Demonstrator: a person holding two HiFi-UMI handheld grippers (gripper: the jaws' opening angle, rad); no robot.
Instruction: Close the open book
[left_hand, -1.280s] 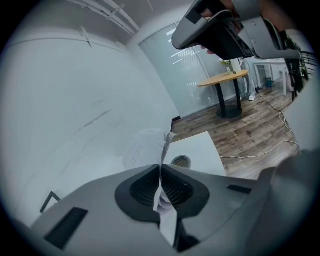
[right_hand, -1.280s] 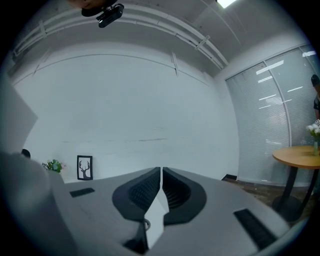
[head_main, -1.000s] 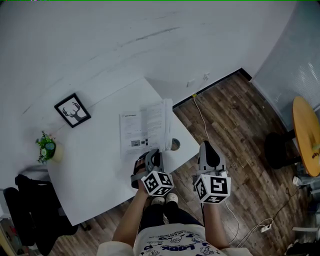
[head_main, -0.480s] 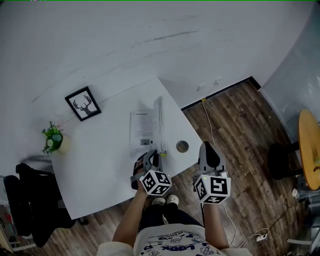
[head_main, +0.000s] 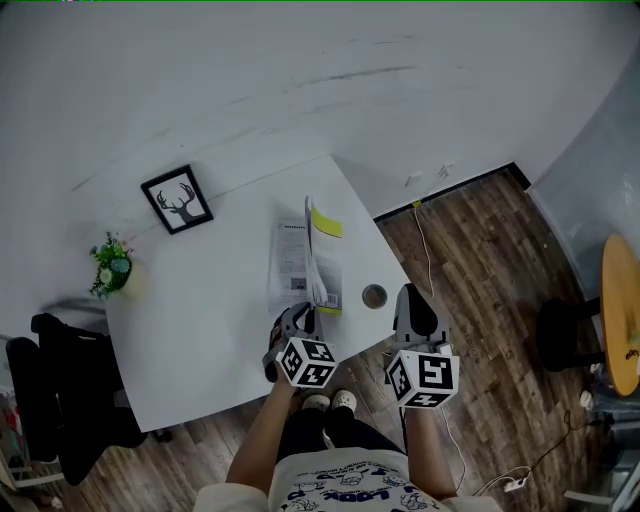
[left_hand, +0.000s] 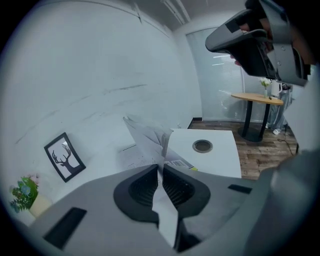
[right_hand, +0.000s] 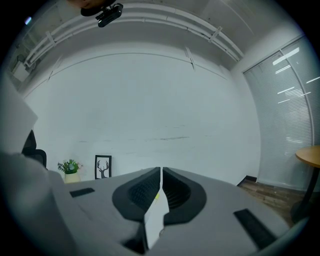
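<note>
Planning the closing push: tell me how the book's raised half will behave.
Probably floppy: the raised half of the book bends and fans in the left gripper view. Likely light, being thin, so it may slide on the smooth table.

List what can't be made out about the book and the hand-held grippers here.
- Print on the book: too small in the head view, blurred in the left gripper view.
- Where the left hand-held gripper pinches the page: covered by its own body, head view.
- Pale sliver between the jaws of the right hand-held gripper: too narrow to identify, right gripper view.
</note>
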